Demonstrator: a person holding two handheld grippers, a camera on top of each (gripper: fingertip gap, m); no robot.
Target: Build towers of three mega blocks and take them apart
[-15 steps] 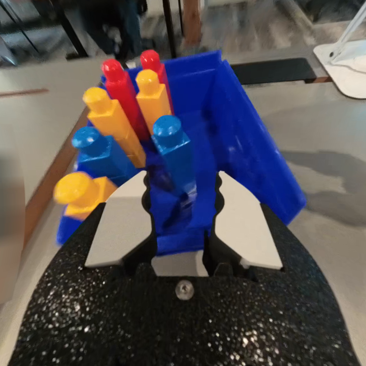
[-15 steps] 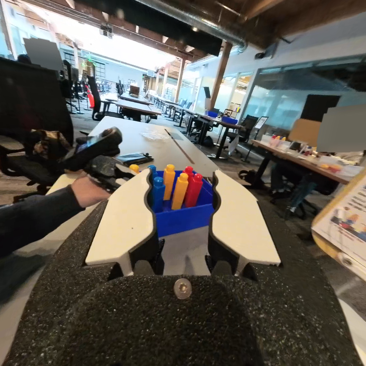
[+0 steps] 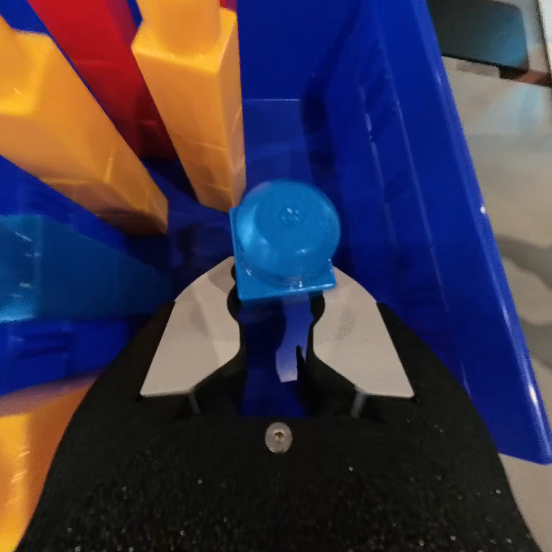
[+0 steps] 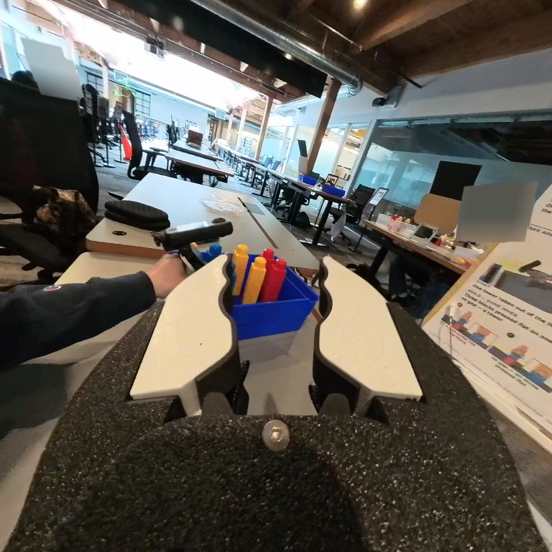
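Left hand-held gripper (image 3: 282, 291) pinching blue tower (image 3: 285, 239), round-studded top; right hand-held gripper (image 4: 276, 301) spread.

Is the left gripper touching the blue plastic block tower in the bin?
Cannot tell. Left wrist view: left gripper straddles the blue block tower, whose cap hides the fingertips.

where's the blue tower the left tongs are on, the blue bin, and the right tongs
blue tower (image 3: 286, 236): left wrist view, on its round top stud.
blue bin (image 4: 268, 316): right wrist view, on its near outer wall.
right tongs (image 4: 274, 298): right wrist view, midway between the fingertips.
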